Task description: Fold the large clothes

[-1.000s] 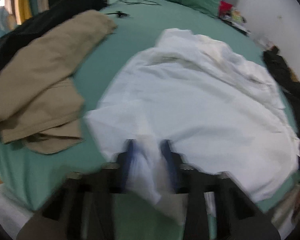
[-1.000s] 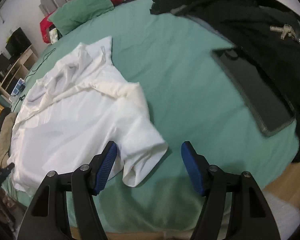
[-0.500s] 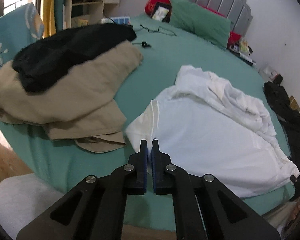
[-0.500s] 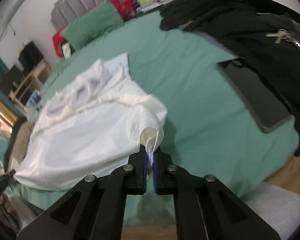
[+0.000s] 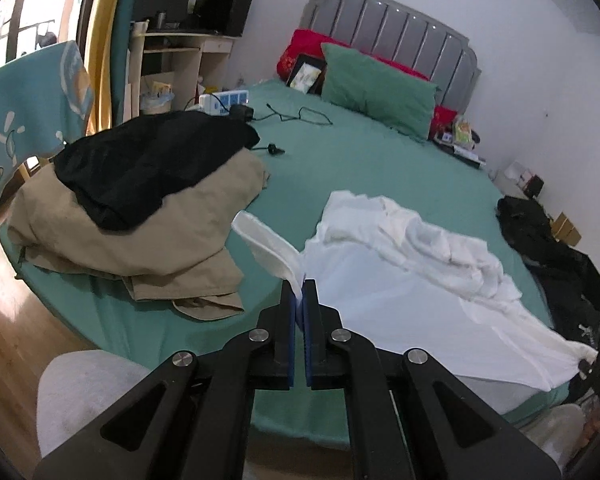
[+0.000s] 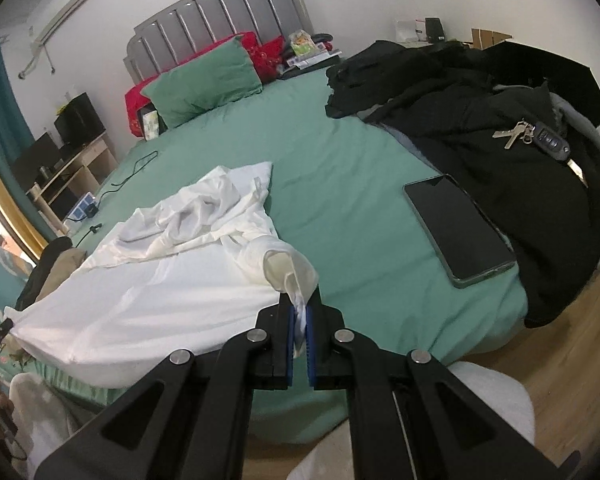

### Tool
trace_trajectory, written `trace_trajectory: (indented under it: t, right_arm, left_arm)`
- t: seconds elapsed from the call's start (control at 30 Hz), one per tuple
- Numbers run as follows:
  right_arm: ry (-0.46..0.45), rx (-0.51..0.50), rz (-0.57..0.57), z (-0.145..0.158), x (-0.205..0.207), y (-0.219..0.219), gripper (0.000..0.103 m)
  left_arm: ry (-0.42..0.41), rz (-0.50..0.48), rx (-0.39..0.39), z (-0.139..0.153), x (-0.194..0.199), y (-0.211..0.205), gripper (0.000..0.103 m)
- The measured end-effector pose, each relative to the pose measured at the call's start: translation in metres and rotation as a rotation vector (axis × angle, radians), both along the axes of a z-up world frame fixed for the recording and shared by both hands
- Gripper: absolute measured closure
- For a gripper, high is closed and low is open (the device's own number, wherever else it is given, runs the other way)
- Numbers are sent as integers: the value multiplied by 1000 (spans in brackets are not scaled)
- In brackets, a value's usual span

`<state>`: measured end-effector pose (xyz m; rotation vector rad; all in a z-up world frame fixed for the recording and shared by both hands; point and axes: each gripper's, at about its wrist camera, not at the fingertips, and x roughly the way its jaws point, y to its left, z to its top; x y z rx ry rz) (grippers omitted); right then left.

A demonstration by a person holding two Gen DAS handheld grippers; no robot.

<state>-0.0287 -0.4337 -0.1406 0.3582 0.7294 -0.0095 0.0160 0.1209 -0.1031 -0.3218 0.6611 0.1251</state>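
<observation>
A large white shirt (image 5: 400,292) lies spread on the green bed (image 5: 360,160), its far part bunched in folds. My left gripper (image 5: 299,286) is shut on the shirt's near left sleeve, which is lifted off the sheet. In the right wrist view the same white shirt (image 6: 148,292) stretches to the left, and my right gripper (image 6: 299,308) is shut on its near right sleeve, raised above the bed. The cloth hangs taut between the two held ends.
A tan garment with a black one on top (image 5: 132,208) lies left of the shirt. On the right side are a heap of black clothes (image 6: 480,128), keys (image 6: 536,136) and a dark tablet (image 6: 456,228). A green pillow (image 5: 376,84) and cables (image 5: 300,114) sit near the headboard.
Both grippers closed on the shirt's near sleeves and rose, lifting those ends off the bed. The right jaws went from wide open to shut on cloth.
</observation>
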Motion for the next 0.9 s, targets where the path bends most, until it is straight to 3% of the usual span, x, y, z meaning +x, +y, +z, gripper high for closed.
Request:
trace_trajectory:
  t: [0.5,0.67,0.9]
  right_arm:
    - [-73,6,20,42,-11,-13,98]
    - [-115,10,19,54,2,-14,98]
    - [-156,12,16,61,49,-17,98]
  left_arm:
    - [-85,-26,15,44,-30,0,100]
    - [-106,-35,37,52,-11,-3,100]
    - [-118,-50,65,52,39,-9,100]
